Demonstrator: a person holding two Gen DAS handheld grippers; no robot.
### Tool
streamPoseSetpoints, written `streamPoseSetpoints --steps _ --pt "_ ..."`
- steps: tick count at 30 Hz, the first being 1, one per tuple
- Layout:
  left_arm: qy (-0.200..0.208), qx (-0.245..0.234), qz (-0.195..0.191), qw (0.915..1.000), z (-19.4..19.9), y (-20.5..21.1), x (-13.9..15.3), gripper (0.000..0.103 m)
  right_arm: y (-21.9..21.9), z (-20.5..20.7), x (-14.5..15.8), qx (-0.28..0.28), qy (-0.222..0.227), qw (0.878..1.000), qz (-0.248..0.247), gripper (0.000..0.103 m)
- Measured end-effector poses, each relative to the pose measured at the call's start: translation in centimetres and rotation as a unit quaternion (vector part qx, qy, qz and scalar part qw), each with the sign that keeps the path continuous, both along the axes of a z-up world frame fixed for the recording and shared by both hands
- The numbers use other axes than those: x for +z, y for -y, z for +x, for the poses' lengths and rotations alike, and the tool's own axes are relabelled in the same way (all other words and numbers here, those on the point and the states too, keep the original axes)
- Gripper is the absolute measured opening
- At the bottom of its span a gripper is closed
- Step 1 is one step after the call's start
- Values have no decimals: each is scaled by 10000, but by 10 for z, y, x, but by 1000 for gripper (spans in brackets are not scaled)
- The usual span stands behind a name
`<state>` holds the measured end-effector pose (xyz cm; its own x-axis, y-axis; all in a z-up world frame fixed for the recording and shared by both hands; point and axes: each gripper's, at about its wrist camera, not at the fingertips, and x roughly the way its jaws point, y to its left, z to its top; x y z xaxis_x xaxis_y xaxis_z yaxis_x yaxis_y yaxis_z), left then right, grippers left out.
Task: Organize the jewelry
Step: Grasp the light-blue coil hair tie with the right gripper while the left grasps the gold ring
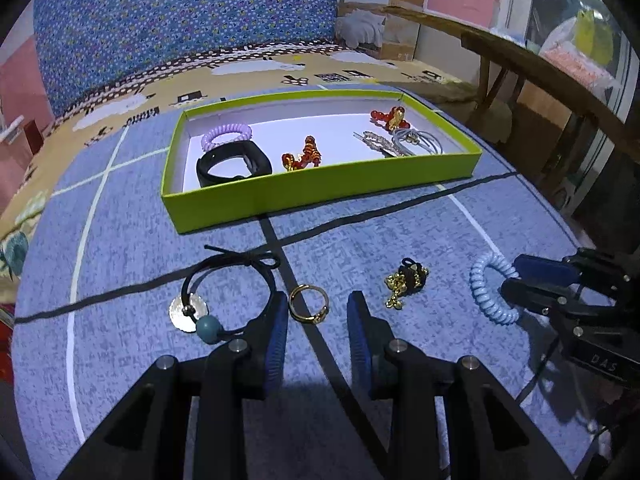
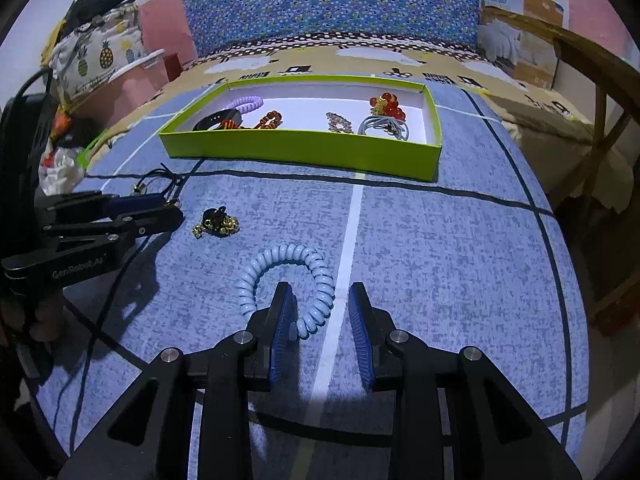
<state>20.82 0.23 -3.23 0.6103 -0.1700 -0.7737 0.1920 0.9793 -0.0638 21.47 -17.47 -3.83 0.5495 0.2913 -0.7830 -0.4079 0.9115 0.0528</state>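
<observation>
Jewelry sits in 2 spots: some in the green box (image 1: 320, 188) at the far side of the blue mat (image 1: 400, 240), some loose near the front edge. Left gripper (image 1: 318, 312) is wide open w/ the gold ring (image 1: 309, 309) between its tips, not pinched. Right gripper (image 2: 322, 312) is partway open around the blue coil band (image 2: 320, 280); left pad touches it, not squeezed.
</observation>
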Motion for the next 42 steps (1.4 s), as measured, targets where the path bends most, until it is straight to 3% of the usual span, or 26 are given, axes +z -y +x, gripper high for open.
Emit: streamPoseSetpoints --steps 1,4,7,17,29,42 --pt "7 -6 60 10000 0 1 0 32 -1 0 0 -2 17 10000 -46 20" --pt "27 7 183 9998 0 4 0 28 -1 -1 0 -10 51 9999 -106 10" --pt "31 35 176 9998 1 2 0 22 -1 -2 0 2 58 9999 -99 10" --pt "105 -2 70 9999 -15 -2 3 22 7 -9 7 -78 185 9998 92 10" --pt "643 -45 -356 9973 -48 -8 28 22 11 -20 29 -91 484 9978 448 10" --pt "846 -64 -501 9951 -49 -9 45 22 11 -17 44 -117 627 9961 607 10"
